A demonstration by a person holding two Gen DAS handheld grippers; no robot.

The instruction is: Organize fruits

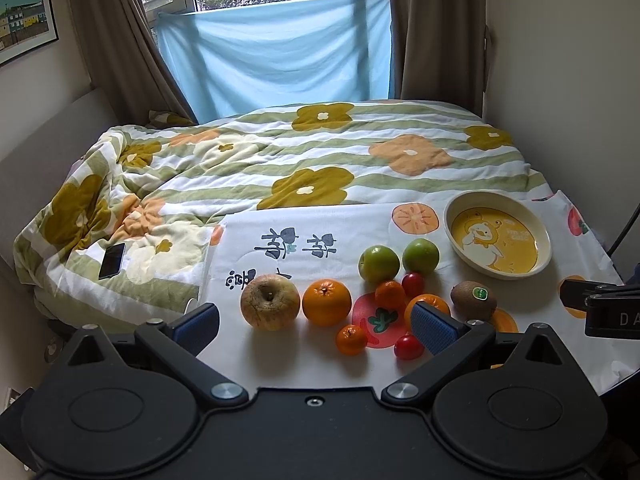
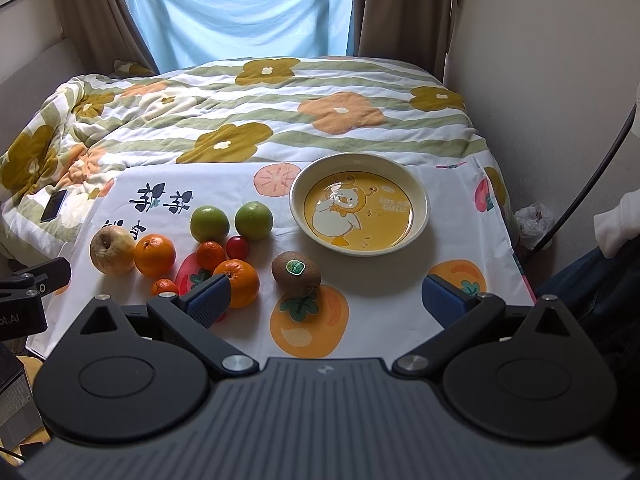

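Fruit lies loose on a white printed cloth [image 1: 248, 232]: a wrinkled apple [image 1: 270, 301], a large orange [image 1: 326, 302], two green apples [image 1: 379, 263] [image 1: 420, 255], several small oranges [image 1: 351, 339], red cherry tomatoes [image 1: 408, 347] and a kiwi [image 1: 473, 300]. An empty yellow duck plate [image 1: 497, 234] stands at the far right. My left gripper [image 1: 316, 326] is open, hovering near the apple and oranges. In the right wrist view my right gripper [image 2: 326, 300] is open near the kiwi [image 2: 296, 273], in front of the plate [image 2: 359, 206].
The cloth lies on a flowered quilt [image 1: 304, 152] over a bed. A black phone [image 1: 112, 260] lies on the quilt at the left. Walls close in on both sides; a window with a blue sheet [image 1: 276, 60] is behind. A plastic bag [image 2: 534, 224] sits by the right wall.
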